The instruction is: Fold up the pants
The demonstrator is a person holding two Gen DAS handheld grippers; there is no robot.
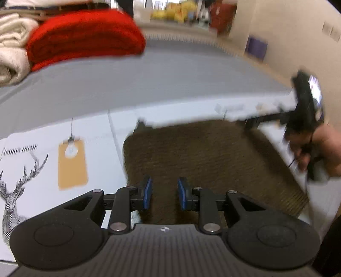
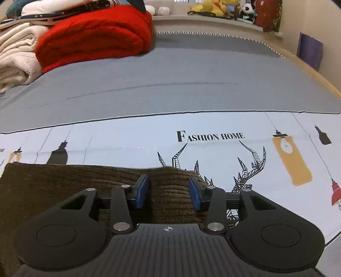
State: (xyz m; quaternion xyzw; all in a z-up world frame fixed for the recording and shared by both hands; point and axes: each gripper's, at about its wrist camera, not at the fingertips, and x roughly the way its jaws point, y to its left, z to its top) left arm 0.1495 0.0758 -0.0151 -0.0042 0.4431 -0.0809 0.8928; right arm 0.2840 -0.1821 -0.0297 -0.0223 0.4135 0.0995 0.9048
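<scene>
The brown corduroy pants (image 1: 208, 162) lie folded flat on a white printed sheet (image 1: 96, 136) on the bed. My left gripper (image 1: 164, 192) is open over the pants' near left part, nothing between its blue pads. In the right wrist view the pants (image 2: 64, 181) fill the lower left. My right gripper (image 2: 168, 192) is open over their right edge, where the cloth bulges up between the pads without being pinched. The other gripper and the hand holding it (image 1: 307, 119) show blurred at the right of the left wrist view.
A folded red blanket (image 2: 96, 34) and cream towels (image 2: 17, 57) are stacked at the far left of the grey bedspread (image 2: 191, 81). Stuffed toys (image 2: 223, 8) sit on the headboard shelf. The bed's wooden edge (image 2: 319, 76) runs along the right, by the wall.
</scene>
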